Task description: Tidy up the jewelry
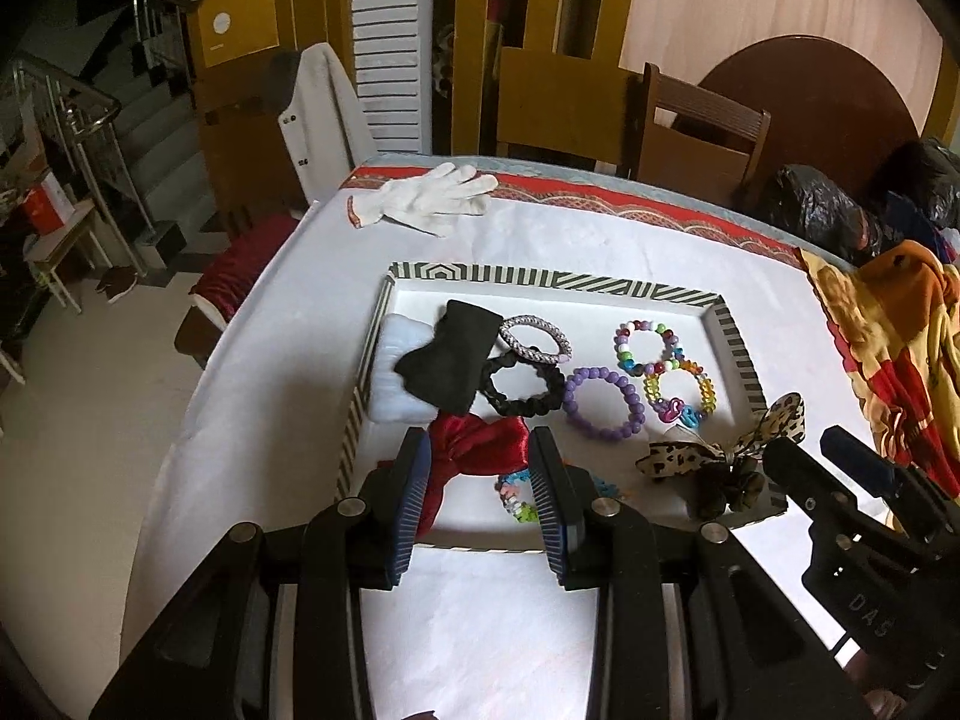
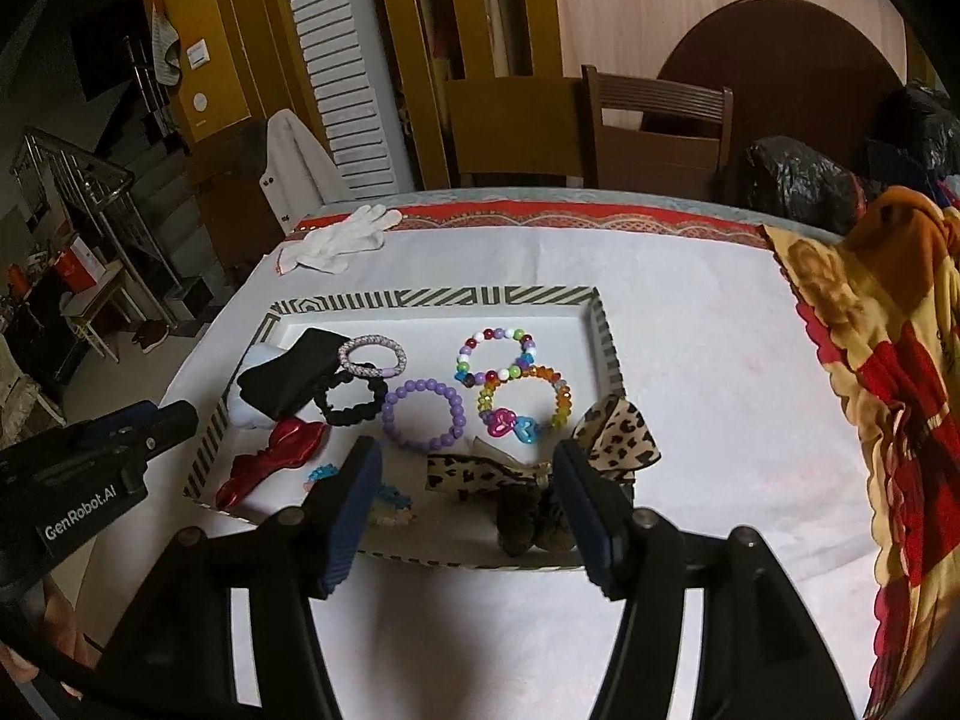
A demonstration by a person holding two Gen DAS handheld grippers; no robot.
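A striped-rim white tray (image 1: 540, 279) (image 2: 432, 297) on the table holds a purple bead bracelet (image 1: 603, 402) (image 2: 423, 414), two multicolour bead bracelets (image 1: 645, 348) (image 2: 498, 354), a black scrunchie (image 1: 525, 387) (image 2: 351, 399), a silver hair tie (image 1: 534, 339) (image 2: 372, 357), a black cloth piece (image 1: 450, 360) (image 2: 288, 378), a red bow (image 1: 480, 450) (image 2: 270, 456) and a leopard-print bow (image 1: 720, 450) (image 2: 612, 438). My left gripper (image 1: 480, 468) is open over the tray's near edge by the red bow. My right gripper (image 2: 468, 474) is open above the leopard bow.
A white glove (image 1: 426, 198) (image 2: 339, 240) lies at the table's far edge. An orange patterned cloth (image 1: 888, 348) (image 2: 888, 390) covers the right side. Chairs (image 2: 654, 126) and black bags (image 1: 822, 210) stand behind the table. Stairs and floor lie to the left.
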